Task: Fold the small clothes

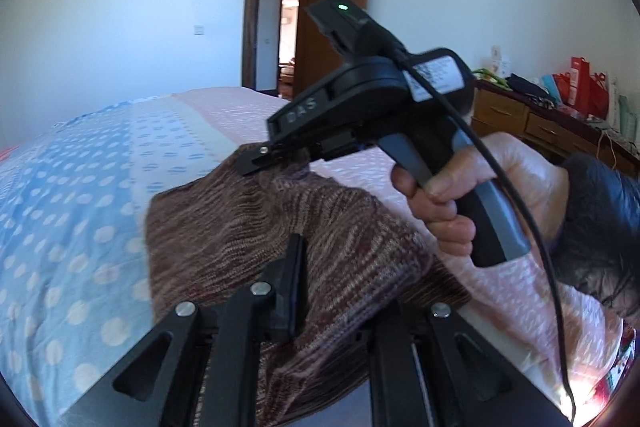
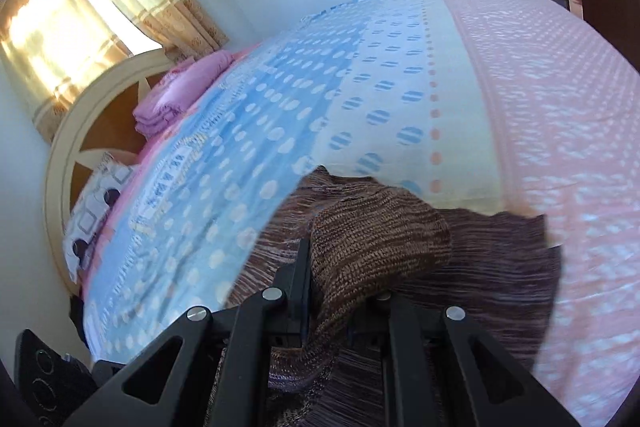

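Note:
A brown knitted garment [image 1: 280, 227] hangs lifted above the bed [image 1: 100, 167]. My left gripper [image 1: 340, 291] is shut on one edge of it; the cloth drapes over its right finger and hides it. In the left wrist view my right gripper [image 1: 280, 157], held in a hand, is shut on the far corner of the garment. In the right wrist view the right gripper [image 2: 344, 291] pinches a fold of the brown garment [image 2: 380, 227], which covers its right finger and hangs over the bed [image 2: 320, 99].
The bed cover has blue dotted, cream and pink parts. A wooden dresser [image 1: 540, 123] with bags stands at the right. An open door [image 1: 336, 27] is behind. A folded purple blanket [image 2: 180, 91] and a pillow [image 2: 96, 195] lie by the headboard.

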A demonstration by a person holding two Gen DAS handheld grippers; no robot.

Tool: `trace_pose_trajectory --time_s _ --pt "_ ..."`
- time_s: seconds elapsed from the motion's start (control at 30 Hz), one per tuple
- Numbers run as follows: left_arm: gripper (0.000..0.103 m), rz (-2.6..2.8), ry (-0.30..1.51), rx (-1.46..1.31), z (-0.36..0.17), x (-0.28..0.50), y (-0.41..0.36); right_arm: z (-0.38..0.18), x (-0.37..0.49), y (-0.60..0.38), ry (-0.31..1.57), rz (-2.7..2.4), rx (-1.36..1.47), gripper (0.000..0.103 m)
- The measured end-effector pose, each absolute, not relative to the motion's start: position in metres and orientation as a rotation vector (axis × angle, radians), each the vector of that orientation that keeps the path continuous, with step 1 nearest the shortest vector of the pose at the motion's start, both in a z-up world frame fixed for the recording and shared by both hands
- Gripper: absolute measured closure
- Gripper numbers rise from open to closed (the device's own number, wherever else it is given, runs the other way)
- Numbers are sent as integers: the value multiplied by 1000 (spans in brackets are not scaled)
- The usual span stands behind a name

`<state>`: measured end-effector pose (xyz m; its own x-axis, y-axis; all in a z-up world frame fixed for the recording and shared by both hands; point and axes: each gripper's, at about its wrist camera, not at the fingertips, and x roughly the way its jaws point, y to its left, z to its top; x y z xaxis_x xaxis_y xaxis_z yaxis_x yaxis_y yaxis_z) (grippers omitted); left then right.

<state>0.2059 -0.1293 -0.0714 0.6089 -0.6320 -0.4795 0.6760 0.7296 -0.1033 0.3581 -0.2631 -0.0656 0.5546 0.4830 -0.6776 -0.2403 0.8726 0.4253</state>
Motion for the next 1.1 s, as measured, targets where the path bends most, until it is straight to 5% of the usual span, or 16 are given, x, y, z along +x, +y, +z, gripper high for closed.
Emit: trace_pose_trajectory --time_s 0.43,0.57,0.67,0.8,0.87,0.9,0.97,1.1 --pt "92 -881 640 179 -96 196 -216 -113 350 -312 951 346 -2 89" --pt "91 -900 685 237 -99 194 -220 -126 350 -346 947 297 181 41" --pt "87 -905 686 211 -95 194 -210 -128 346 -368 934 327 329 41" --pt "53 -934 720 159 -94 193 -188 -120 345 -394 862 250 477 41" --pt "53 -946 726 139 -93 187 -176 -109 345 -389 804 147 407 45" --pt "53 -953 732 131 -93 184 -171 -105 346 -383 793 151 369 62" --pt "53 -951 732 116 -92 175 -153 -99 346 -365 809 231 341 78" --pt "53 -901 716 37 -88 176 -110 -90 325 -324 821 295 198 78"
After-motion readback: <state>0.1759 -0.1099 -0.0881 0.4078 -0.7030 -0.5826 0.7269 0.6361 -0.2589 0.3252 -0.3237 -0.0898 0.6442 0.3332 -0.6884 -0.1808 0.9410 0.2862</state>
